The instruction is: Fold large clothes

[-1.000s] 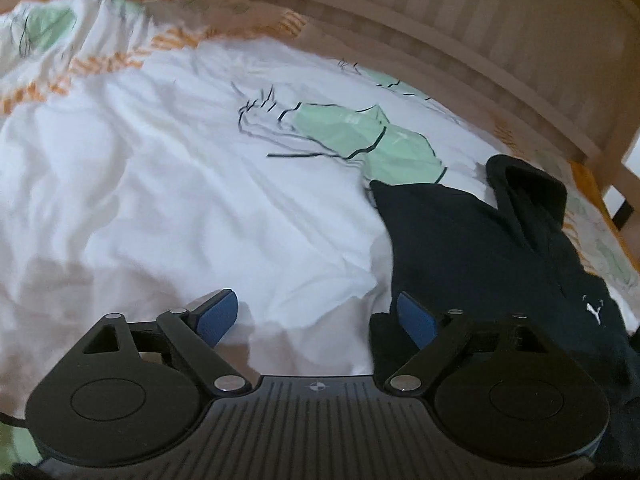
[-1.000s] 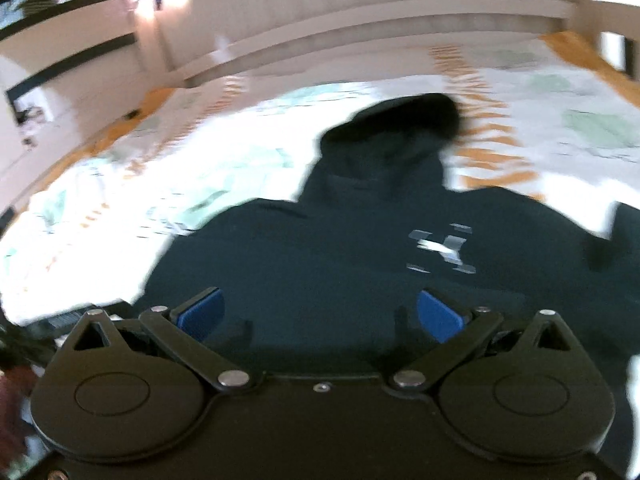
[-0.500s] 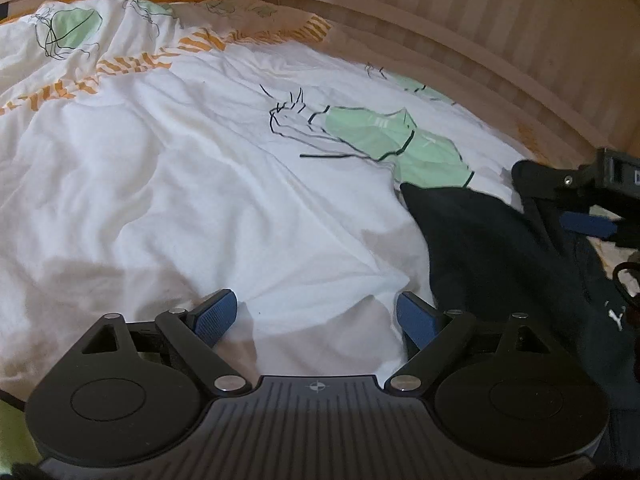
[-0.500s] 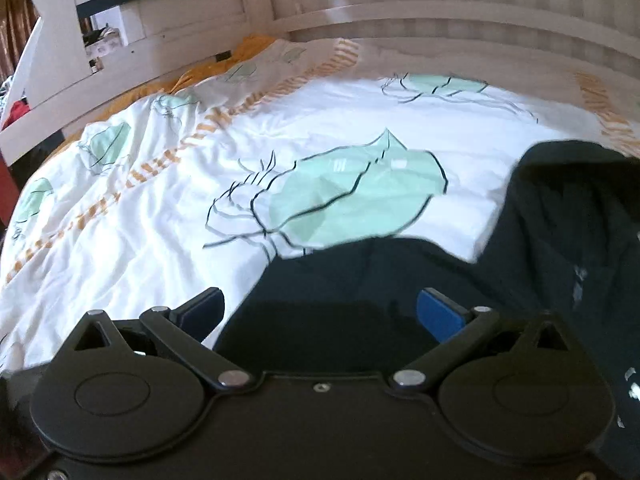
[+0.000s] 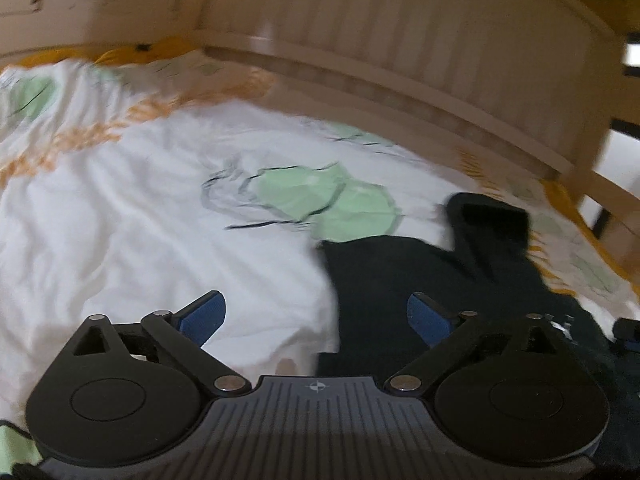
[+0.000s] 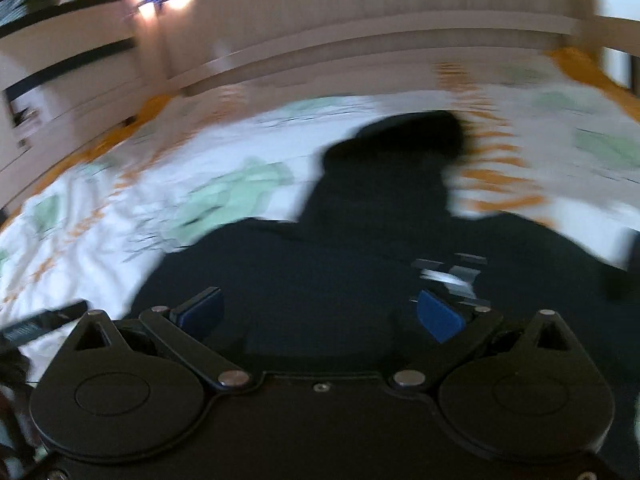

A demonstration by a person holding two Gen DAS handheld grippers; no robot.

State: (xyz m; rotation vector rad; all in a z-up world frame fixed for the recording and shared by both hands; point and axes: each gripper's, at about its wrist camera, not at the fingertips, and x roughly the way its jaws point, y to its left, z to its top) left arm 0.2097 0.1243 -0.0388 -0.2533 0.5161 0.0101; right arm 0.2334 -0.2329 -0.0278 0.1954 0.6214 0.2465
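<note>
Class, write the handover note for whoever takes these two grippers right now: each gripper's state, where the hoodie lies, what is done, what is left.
Left gripper: jaws have just opened wide, nothing between the pads; it sits over the hoodie's left edge.
Right gripper: open, empty, above the hoodie's chest.
Dark hoodie: lies spread on the white patterned duvet, hood towards the headboard.
Done: garment laid out; whether a fold is in is hard to tell.
Left: fold the sides, then the body.
</note>
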